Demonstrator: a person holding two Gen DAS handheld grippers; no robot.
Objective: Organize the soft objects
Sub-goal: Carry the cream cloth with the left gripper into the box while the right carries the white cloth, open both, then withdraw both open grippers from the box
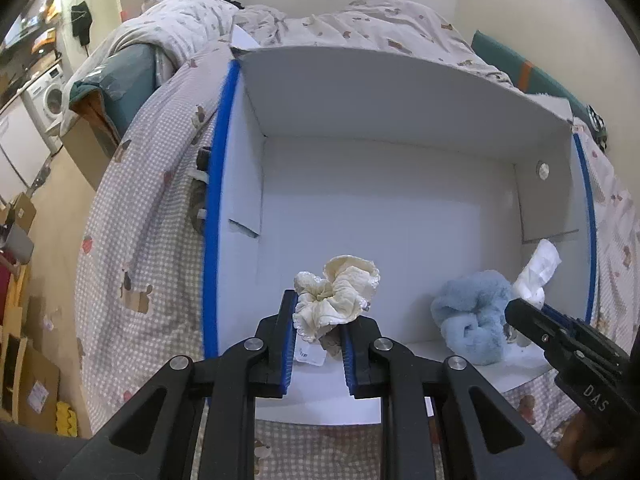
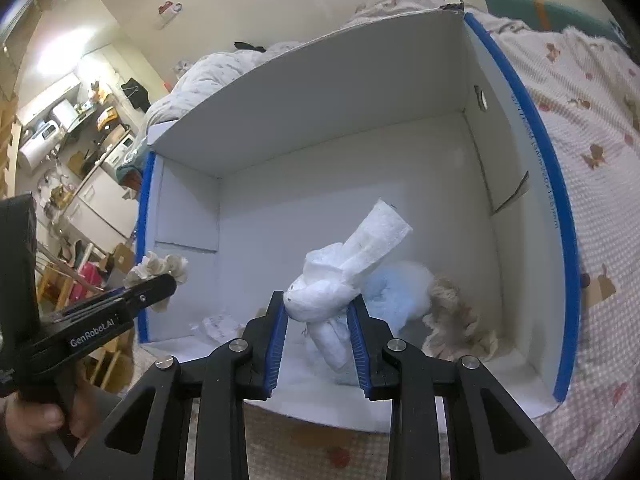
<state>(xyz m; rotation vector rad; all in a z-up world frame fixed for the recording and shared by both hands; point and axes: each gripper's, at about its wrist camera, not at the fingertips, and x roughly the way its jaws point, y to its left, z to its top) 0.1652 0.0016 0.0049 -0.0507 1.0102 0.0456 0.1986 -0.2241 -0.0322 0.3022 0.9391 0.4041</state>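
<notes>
A white cardboard box (image 1: 380,120) with blue edges sits on the bed; it also shows in the right wrist view (image 2: 320,92). My left gripper (image 1: 320,320) is shut on a cream scrunchie (image 1: 340,292), held over the box's near left part; it shows at the left of the right wrist view (image 2: 164,268). My right gripper (image 2: 318,308) is shut on a white knotted cloth (image 2: 340,276) over the box's near right. A fluffy light blue scrunchie (image 1: 472,316) lies in the box beside it, with a beige frilly scrunchie (image 2: 456,320) at the right wall.
The bed has a checked cover with bear prints (image 1: 148,240) and a rumpled quilt (image 1: 192,16) beyond the box. A small white paper tag (image 2: 220,326) lies on the box floor. A washing machine (image 1: 48,100) and cluttered shelves stand at far left.
</notes>
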